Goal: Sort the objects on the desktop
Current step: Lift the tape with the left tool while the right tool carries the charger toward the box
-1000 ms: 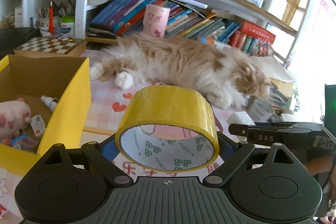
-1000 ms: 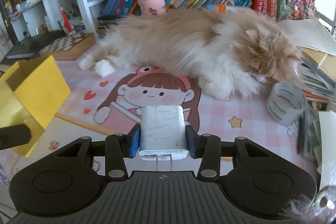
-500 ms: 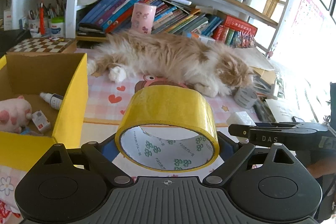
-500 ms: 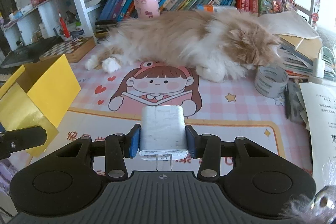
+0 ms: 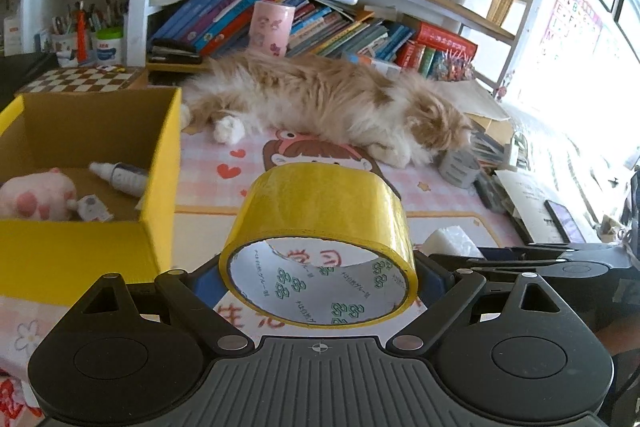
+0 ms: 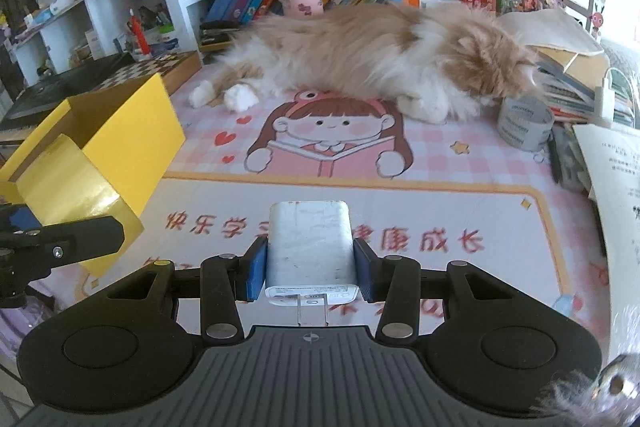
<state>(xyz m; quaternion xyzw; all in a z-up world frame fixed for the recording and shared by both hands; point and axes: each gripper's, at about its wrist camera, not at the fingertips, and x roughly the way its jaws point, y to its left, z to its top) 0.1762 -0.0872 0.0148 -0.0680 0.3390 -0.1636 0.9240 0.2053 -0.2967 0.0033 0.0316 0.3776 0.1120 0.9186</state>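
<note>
Both loaded tools now farther back from the sprawled cat (image 6: pixel 380 59): left tool (image 5: pixel 318 279) clamped wide on yellow tape roll (image 5: pixel 320 227), right tool (image 6: pixel 310 267) tight on white charger (image 6: pixel 310 247).

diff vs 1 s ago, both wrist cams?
Both hands pulled back from the cat: it looks smaller, and more of the desk mat shows. Nothing grabbed or released. The left gripper still clamps the yellow tape roll, the right gripper the white charger. Yellow box and cat unmoved.
</note>
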